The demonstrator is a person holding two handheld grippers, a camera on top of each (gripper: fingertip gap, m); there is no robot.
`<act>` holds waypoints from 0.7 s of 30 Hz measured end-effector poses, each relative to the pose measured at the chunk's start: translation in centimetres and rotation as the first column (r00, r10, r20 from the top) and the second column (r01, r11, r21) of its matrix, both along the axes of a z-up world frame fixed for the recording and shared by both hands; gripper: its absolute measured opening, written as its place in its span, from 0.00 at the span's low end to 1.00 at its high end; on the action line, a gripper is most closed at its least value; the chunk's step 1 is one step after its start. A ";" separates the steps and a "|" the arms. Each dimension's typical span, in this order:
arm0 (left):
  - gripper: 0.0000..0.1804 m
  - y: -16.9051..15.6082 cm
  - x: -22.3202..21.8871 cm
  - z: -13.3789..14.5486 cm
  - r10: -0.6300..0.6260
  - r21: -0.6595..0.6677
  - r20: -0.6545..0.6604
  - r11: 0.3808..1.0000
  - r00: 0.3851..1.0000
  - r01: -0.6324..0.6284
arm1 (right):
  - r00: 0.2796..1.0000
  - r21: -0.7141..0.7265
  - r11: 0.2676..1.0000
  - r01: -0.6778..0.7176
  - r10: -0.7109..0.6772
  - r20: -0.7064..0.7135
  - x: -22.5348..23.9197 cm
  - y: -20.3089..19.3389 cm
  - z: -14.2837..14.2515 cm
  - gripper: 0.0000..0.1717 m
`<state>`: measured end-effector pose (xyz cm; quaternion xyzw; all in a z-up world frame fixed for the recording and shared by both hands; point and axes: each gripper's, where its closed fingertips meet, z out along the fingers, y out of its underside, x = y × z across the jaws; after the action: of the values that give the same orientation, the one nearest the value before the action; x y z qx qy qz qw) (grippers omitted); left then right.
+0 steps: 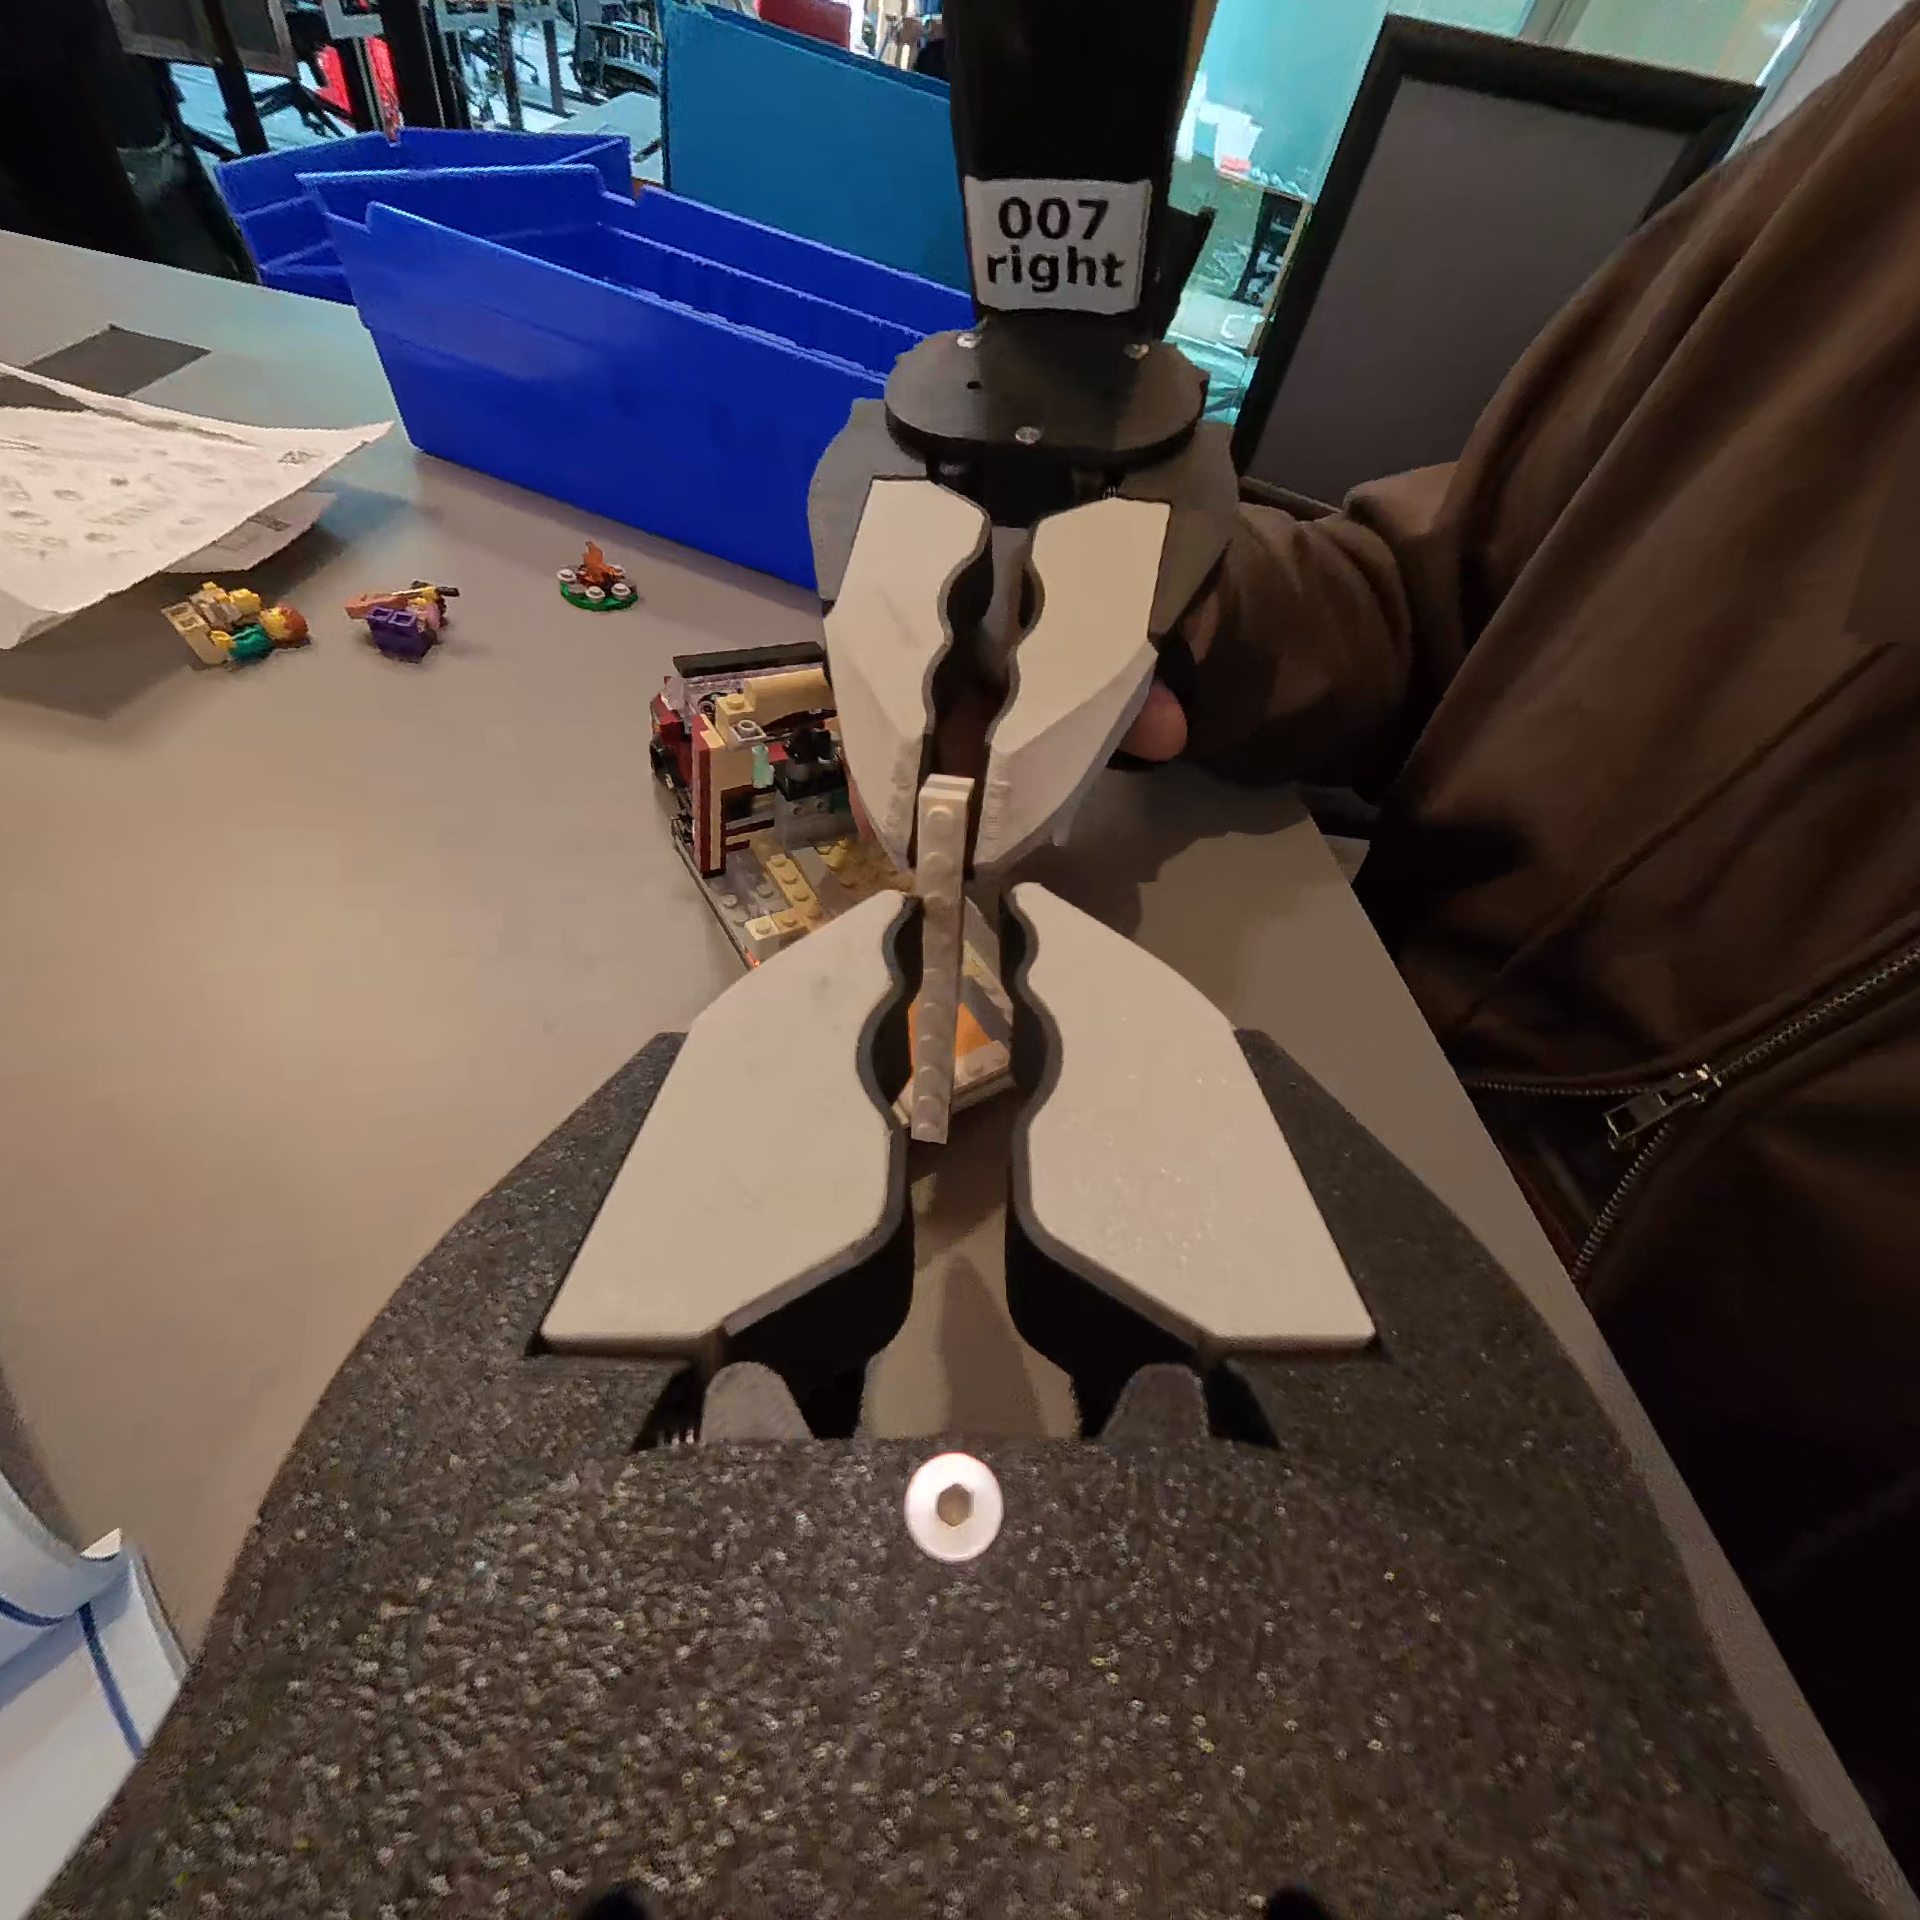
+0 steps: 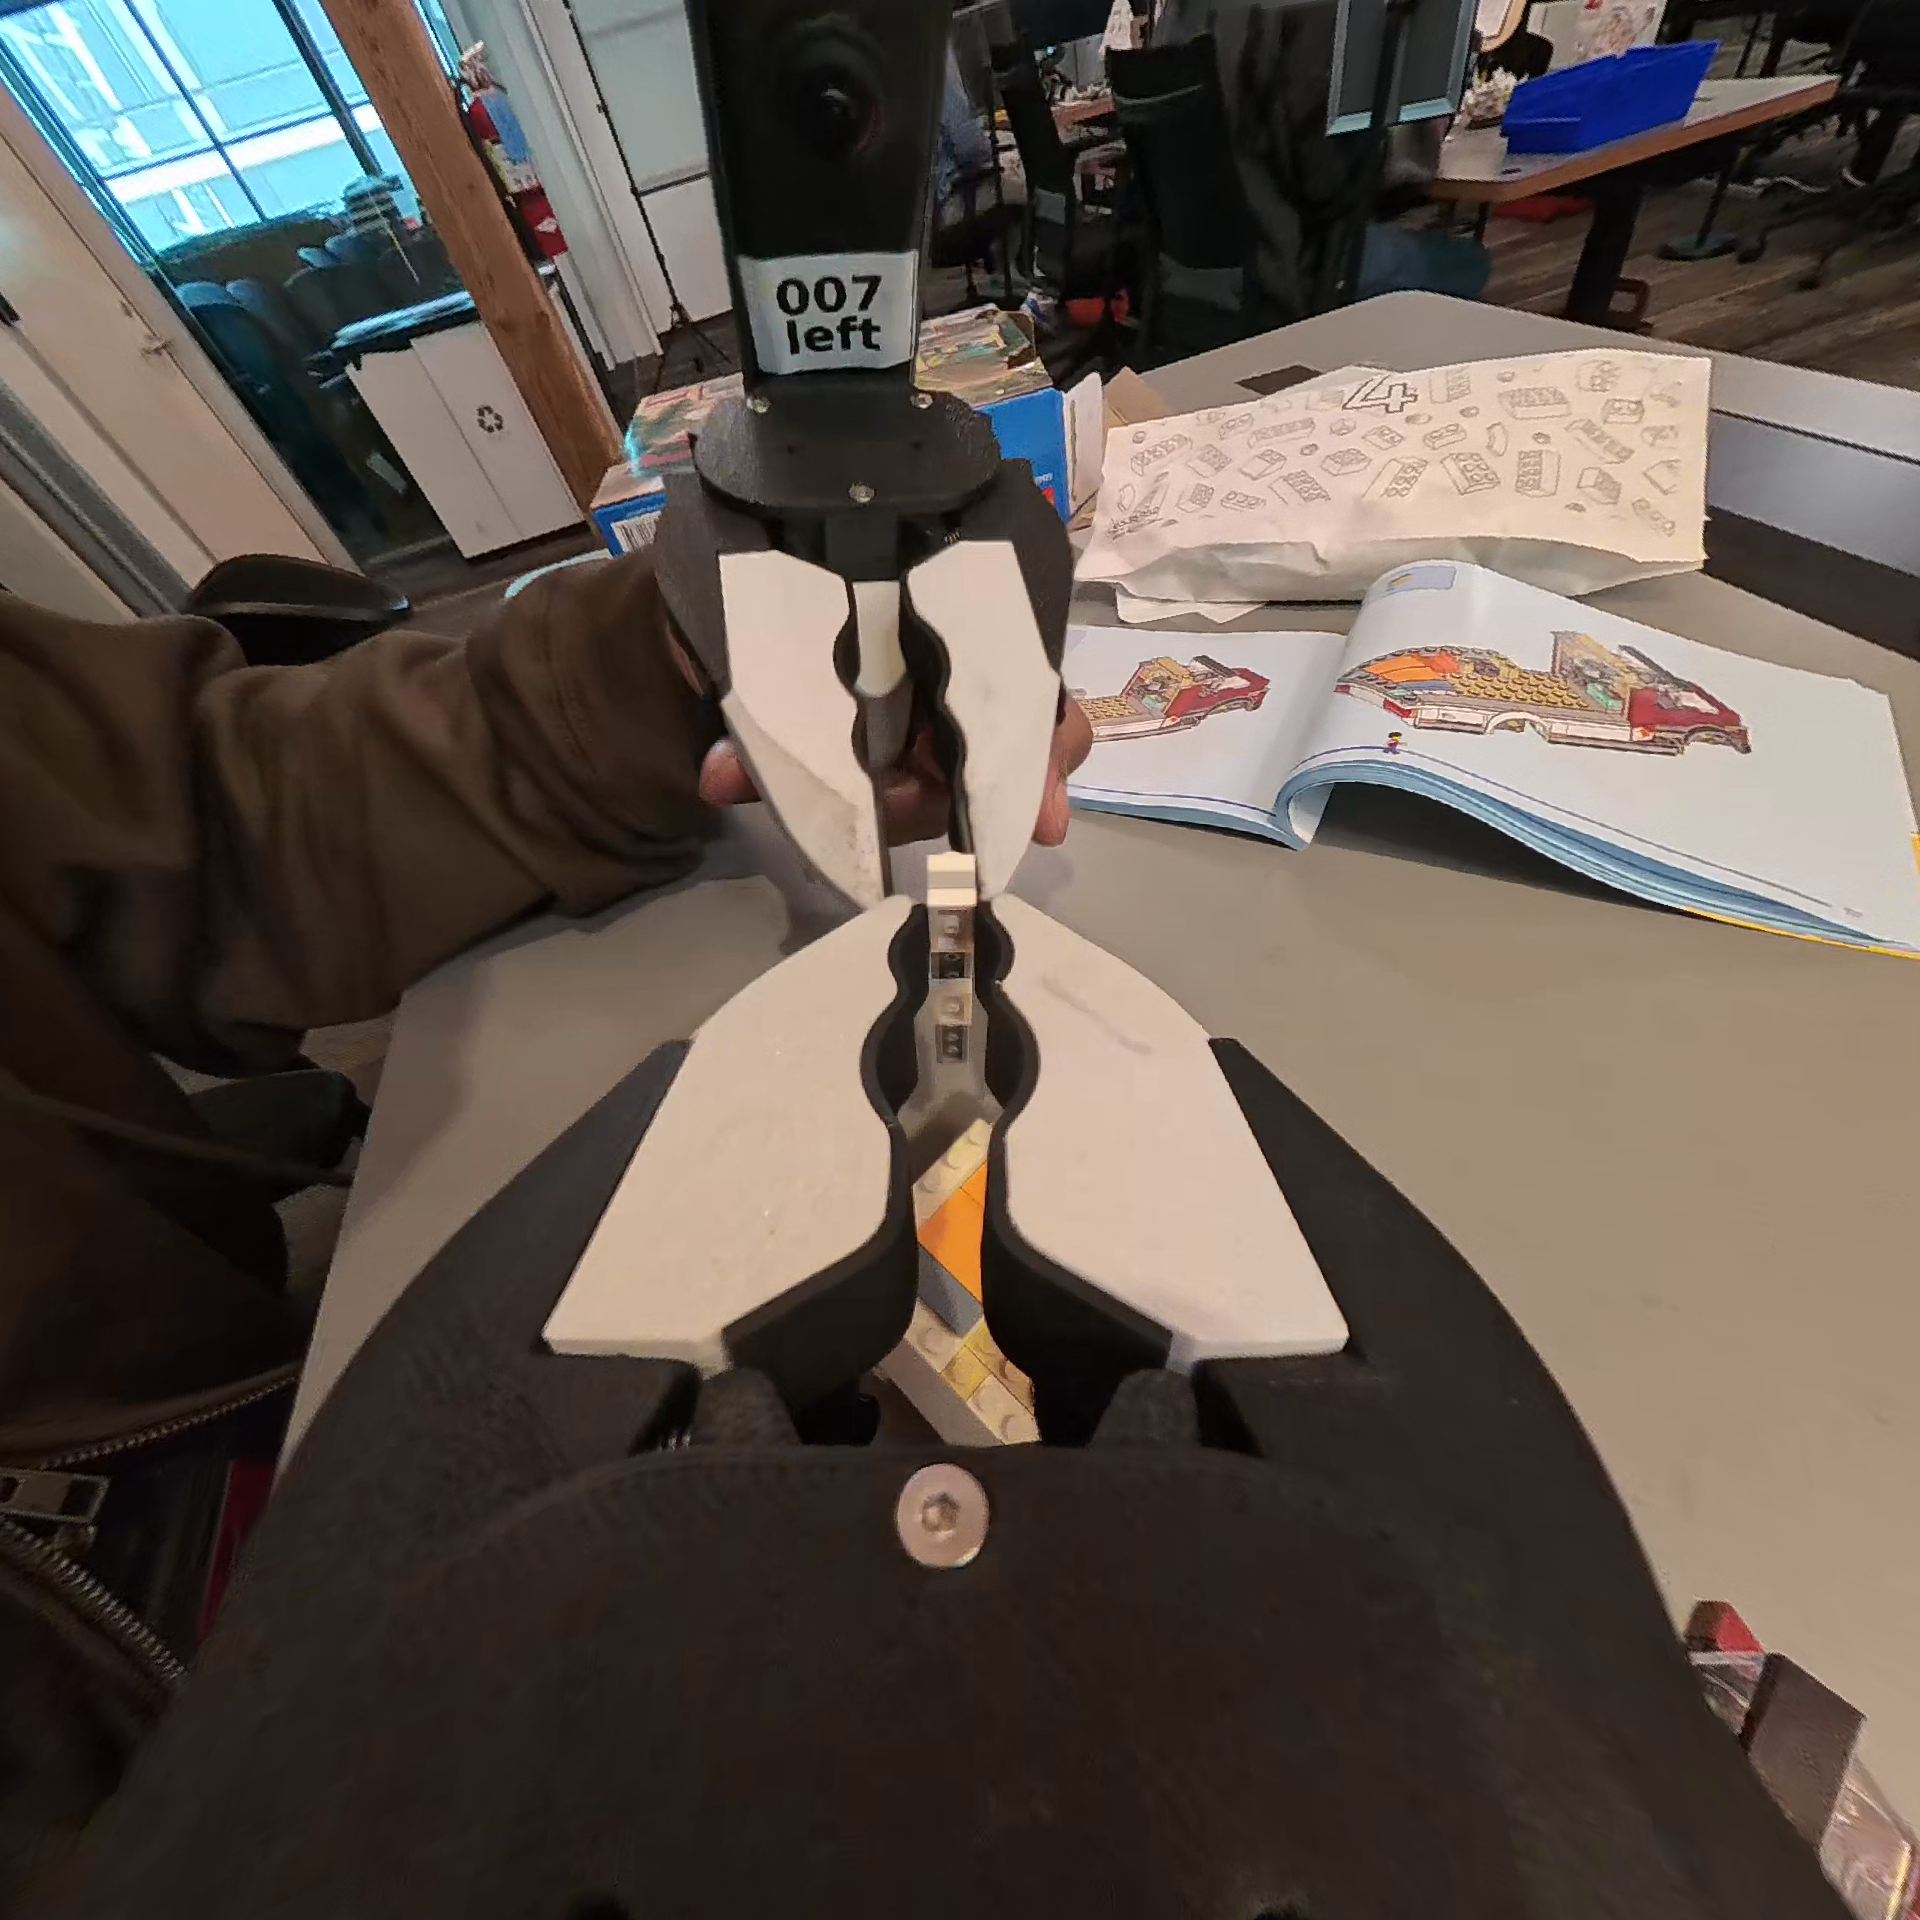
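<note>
The right claw is clamped on a long pale brick strip. The left claw stands slightly apart around the strip's other end; its right pad shows a gap. Beneath both, an orange-and-white brick piece is mostly hidden. Beyond the left claw, the brick vehicle on the surface is partly covered by the right claw.

My left gripper sits open around a long white studded plate; gap visible on the right-hand pad. The right gripper opposite pinches the plate's far end. Partly built brick vehicle on the grey table behind, blue bins beyond.
</note>
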<state>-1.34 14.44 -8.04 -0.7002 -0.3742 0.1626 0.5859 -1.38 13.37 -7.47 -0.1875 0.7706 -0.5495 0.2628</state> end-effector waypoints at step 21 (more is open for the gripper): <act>0.05 0.7 0.6 1.0 -0.046 0.015 -0.066 0.999 0.997 0.047 | 0.985 -0.015 0.996 -0.088 0.085 -0.150 1.5 1.0 -1.0 0.05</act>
<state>-0.72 15.18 -6.99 -0.6983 -0.3395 0.1688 0.6071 0.09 14.33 -8.44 -0.2641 0.7733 -0.5303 0.2259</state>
